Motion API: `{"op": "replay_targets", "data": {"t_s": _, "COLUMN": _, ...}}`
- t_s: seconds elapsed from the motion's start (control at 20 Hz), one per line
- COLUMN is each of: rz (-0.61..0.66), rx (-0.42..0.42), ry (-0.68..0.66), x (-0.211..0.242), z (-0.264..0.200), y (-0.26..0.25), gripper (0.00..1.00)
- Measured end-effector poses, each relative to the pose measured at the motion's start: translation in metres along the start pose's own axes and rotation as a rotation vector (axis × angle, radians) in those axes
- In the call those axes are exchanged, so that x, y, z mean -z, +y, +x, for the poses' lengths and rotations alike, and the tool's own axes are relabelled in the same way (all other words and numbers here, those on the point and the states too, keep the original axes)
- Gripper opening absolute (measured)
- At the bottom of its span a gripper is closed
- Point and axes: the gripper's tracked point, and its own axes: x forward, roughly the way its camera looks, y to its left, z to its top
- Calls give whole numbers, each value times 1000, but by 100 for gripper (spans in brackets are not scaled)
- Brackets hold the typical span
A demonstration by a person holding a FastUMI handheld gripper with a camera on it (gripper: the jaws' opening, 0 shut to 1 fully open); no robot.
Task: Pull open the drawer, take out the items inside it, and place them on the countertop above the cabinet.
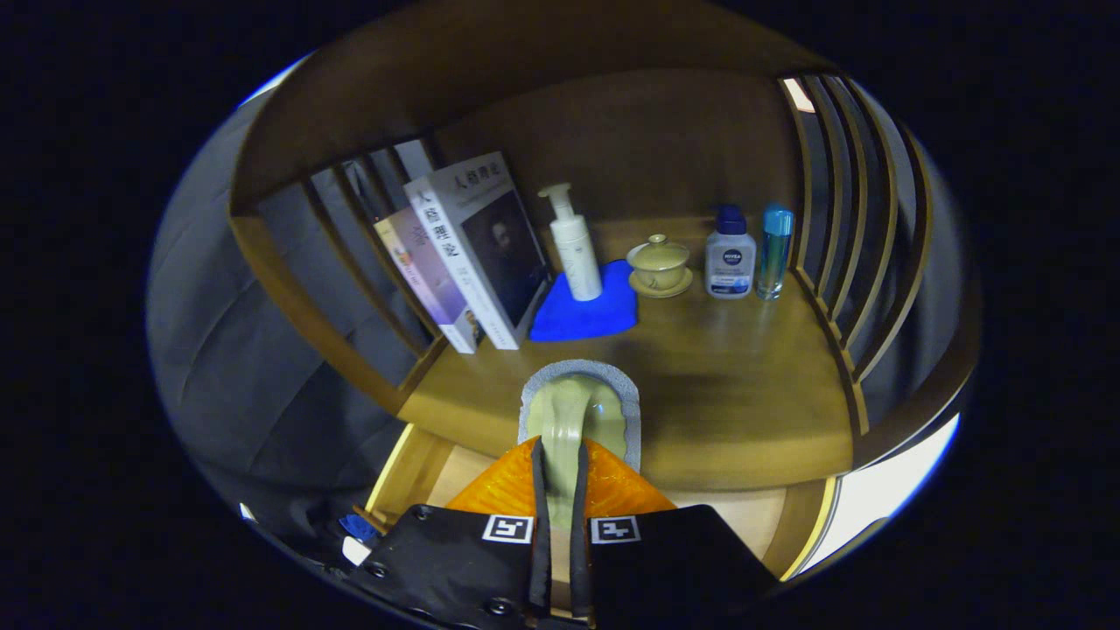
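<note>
The gripper [560, 490] has its fingers pinched tight on a pale green floppy pad with a grey fuzzy edge [579, 411], over the brown wooden countertop [744, 385], above the open drawer [752, 516]. The pad might slip and fall back in.

Gripper view looks down, close over countertop [744, 385].

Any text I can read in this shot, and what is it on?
Front book: large cover characters, too blurred to quote.
Rear book: cover print, too small to read.
White bottle: label print, too small to quote reliably.
Gripper, shut on a pale green item: two square coded tags, no letters.
</note>
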Motion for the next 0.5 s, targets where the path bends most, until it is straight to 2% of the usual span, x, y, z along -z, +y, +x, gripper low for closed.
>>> {"op": "replay_targets", "data": {"t_s": 0.5, "rz": 151, "rx": 50, "ry": 57, "x": -20, "z": 68, "y": -23, "gripper": 12}}
